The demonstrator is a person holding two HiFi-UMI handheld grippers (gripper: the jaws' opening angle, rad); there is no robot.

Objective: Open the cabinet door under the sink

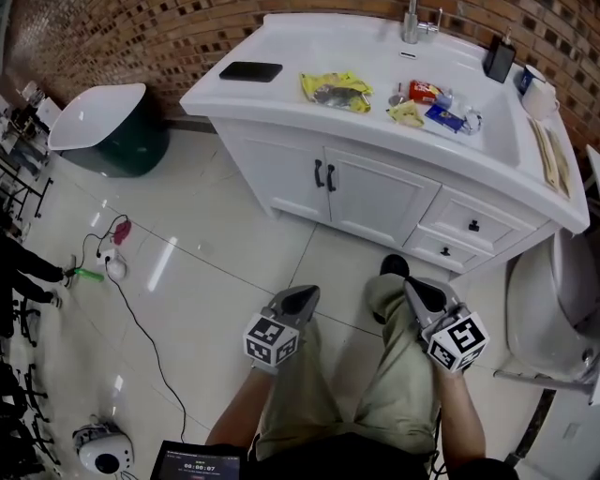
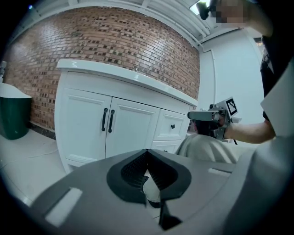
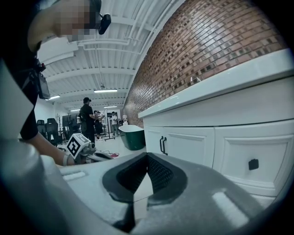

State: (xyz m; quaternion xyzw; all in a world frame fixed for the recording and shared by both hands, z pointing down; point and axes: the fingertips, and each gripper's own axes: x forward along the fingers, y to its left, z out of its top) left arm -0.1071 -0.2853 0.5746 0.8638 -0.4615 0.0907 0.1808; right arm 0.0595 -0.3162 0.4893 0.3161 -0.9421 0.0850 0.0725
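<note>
Head view first: where are the cabinet doors (image 1: 328, 192)?
Under the white worktop (image 1: 281, 114), on its front, toward the left end. Both are closed, with two black handles (image 1: 324, 175) side by side at the seam. Drawers (image 1: 473, 223) stand to their right.
And the grippers?
Both are low over the person's legs (image 1: 309, 394), well apart from the cabinet. The left gripper (image 1: 305, 292) has its jaws together with nothing between them. The right gripper (image 1: 412, 284) is the same, jaws together and empty.
What lies on the worktop?
A black phone (image 1: 250, 71) lies near the left corner, with a yellow packet (image 1: 336, 90) to its right. A tap (image 1: 411, 23) stands at the back edge.
Does the left gripper view agree?
Yes: the doors are flush and the handles untouched.
</note>
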